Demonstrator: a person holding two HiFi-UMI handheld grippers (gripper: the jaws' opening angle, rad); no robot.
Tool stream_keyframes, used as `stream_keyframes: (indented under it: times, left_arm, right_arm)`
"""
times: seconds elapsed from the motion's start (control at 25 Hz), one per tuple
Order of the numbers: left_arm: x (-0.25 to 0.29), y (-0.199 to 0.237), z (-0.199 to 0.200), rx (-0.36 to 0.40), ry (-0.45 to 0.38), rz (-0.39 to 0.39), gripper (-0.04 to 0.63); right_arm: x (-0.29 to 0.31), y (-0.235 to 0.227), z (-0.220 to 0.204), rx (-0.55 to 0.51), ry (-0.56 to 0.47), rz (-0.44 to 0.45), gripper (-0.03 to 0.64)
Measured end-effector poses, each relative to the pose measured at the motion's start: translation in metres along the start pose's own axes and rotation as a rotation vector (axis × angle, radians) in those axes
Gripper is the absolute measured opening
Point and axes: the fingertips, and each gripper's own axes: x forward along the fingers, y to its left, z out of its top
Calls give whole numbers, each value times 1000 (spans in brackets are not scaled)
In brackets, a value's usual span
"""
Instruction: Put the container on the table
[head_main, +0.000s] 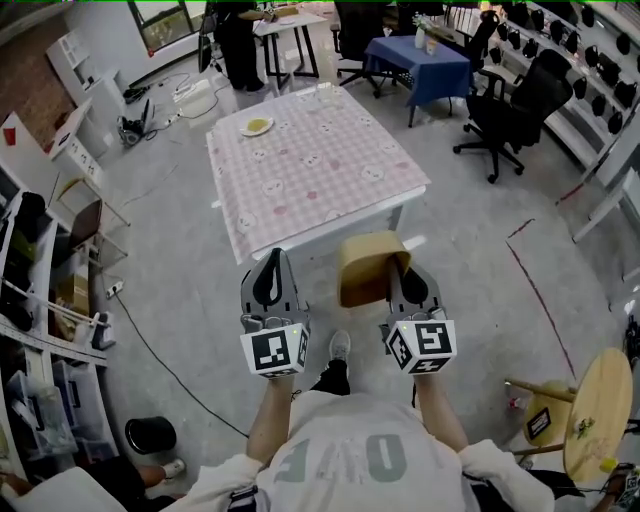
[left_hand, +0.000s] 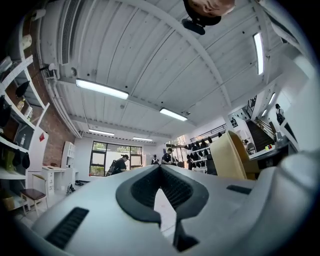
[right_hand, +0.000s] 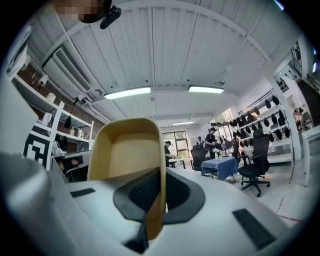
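Left gripper (head_main: 274, 258): jaws met, nothing between them | Right gripper (right_hand: 161, 174): clamped on one wall of the tan container (right_hand: 125, 150), which hung over the floor (head_main: 200, 290) | Table (head_main: 330, 170): pink-checked top, stood ahead, well apart from the container | Plate (head_main: 257, 126): lay near the table's far left corner.

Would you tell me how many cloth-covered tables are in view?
2: the pink checked table straight ahead, and the blue-covered table beyond it, right. More may be hidden.
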Motion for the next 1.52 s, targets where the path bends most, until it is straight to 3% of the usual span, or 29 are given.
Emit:
stream_keyframes:
  times: [0.24,0.44,1.0,1.52]
  left_arm:
    - [113,59,-7,-3,-38,34,28]
    - [159,104,-22,-7,-36,59,28]
    - [200,156,-52,-8,-4,152,28]
    - [234,183,-55,35,-6,220,28]
  right_arm:
    - [124,-13,19,-10,3,10,29]
    - [196,2,14,17,20,20,29]
    - [289,25,-15,34,108,109,29]
    - [338,15,-15,32,106,144,29]
